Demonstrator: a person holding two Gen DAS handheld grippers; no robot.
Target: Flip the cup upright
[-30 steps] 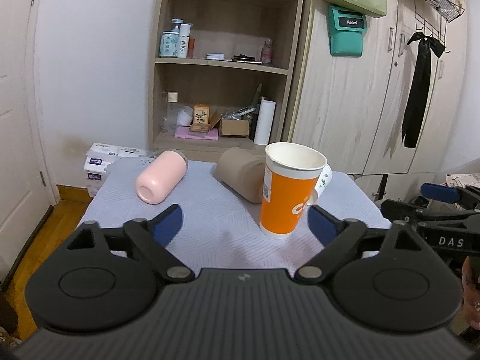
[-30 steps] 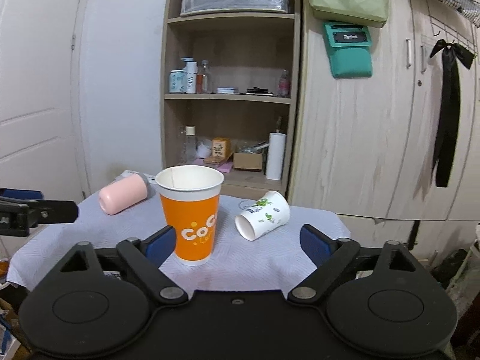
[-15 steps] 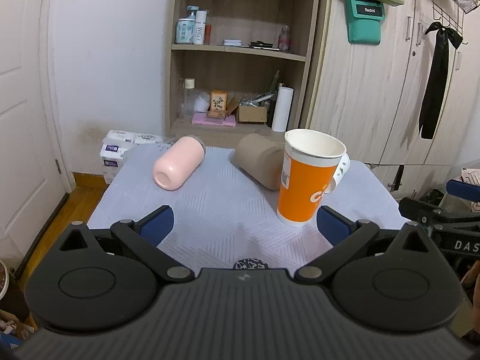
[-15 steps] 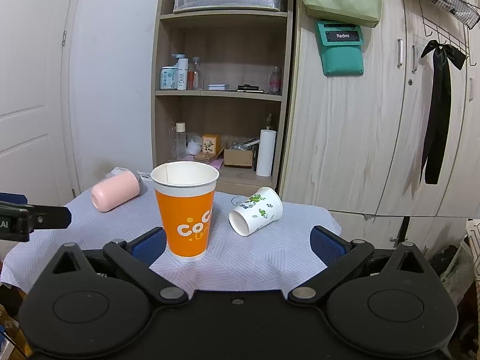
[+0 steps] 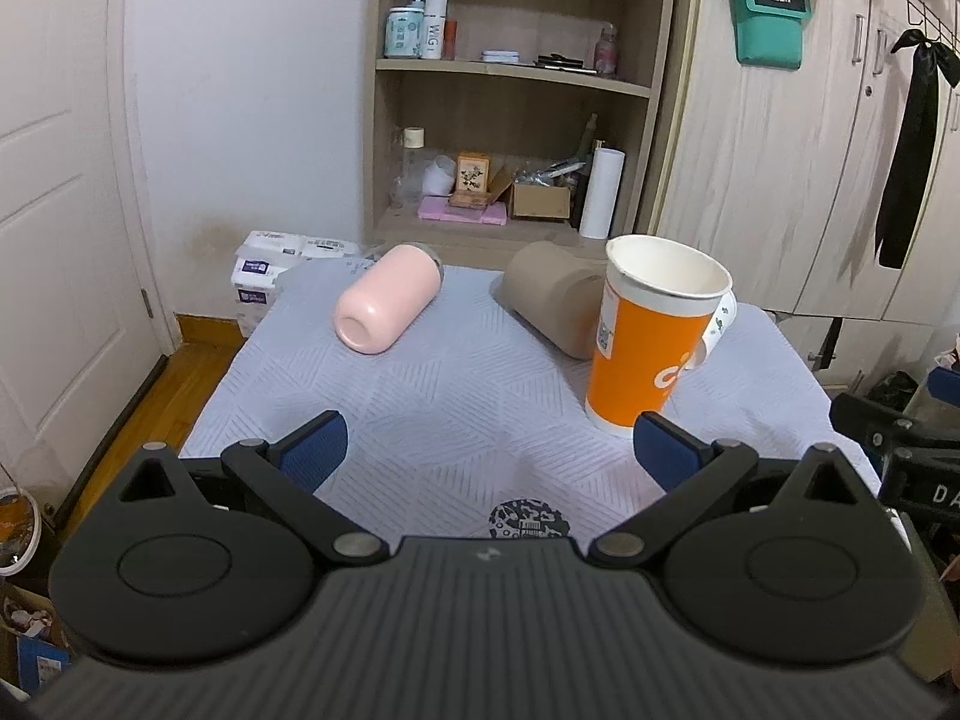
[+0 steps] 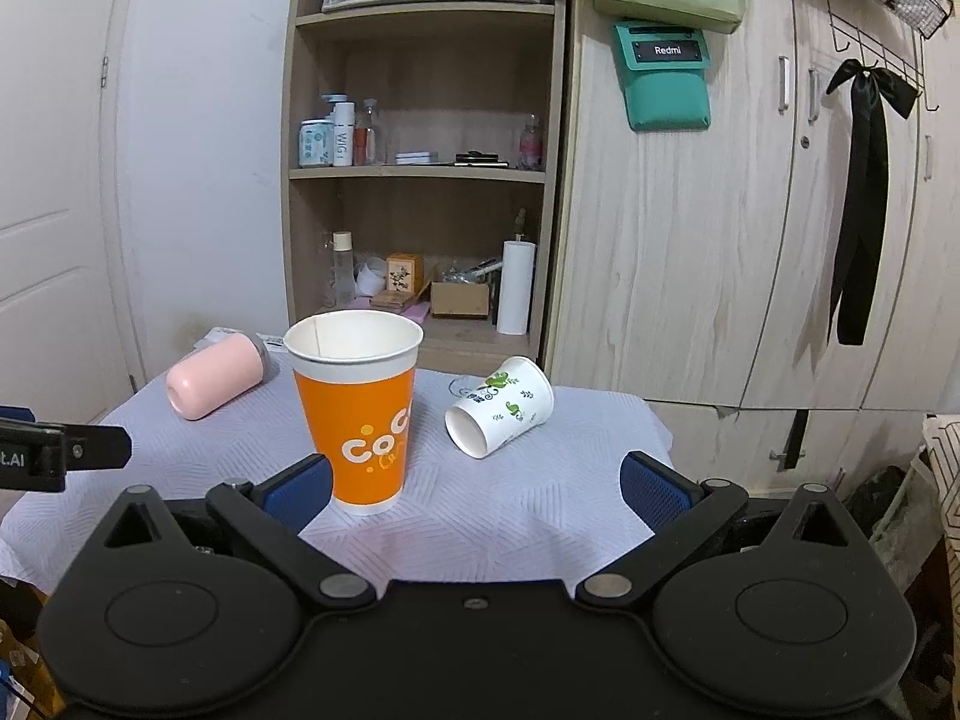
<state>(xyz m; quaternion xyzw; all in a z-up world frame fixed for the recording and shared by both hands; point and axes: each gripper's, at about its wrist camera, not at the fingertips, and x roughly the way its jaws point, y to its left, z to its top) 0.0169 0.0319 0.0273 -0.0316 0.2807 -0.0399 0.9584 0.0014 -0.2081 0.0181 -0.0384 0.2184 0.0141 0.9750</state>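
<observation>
1. Orange cup (image 6: 359, 414) upright on table (image 6: 540, 510), axis vertical, mouth up, just ahead of right tool (image 6: 474, 483), nearer its left finger.
2. Both tools spread wide, empty; left tool (image 5: 489, 447).
3. Versus earlier: both tools pulled back slightly, cup unmoved.

- The orange paper cup (image 6: 360, 414) stands upright on the worktop (image 6: 540, 516), which is covered with a pale ribbed cloth; its white-lined mouth is open to the top, and white lettering runs across its side.
- The white paper cup (image 6: 501, 407) with green leaf print lies on its side just to the right of the orange one and a little farther back, its open mouth turned toward the front left.
- The pink cup (image 5: 387, 307) lies on its side toward the back left of the cloth.
- The tan cup (image 5: 552, 303) lies on its side behind the orange cup, close to it.
</observation>
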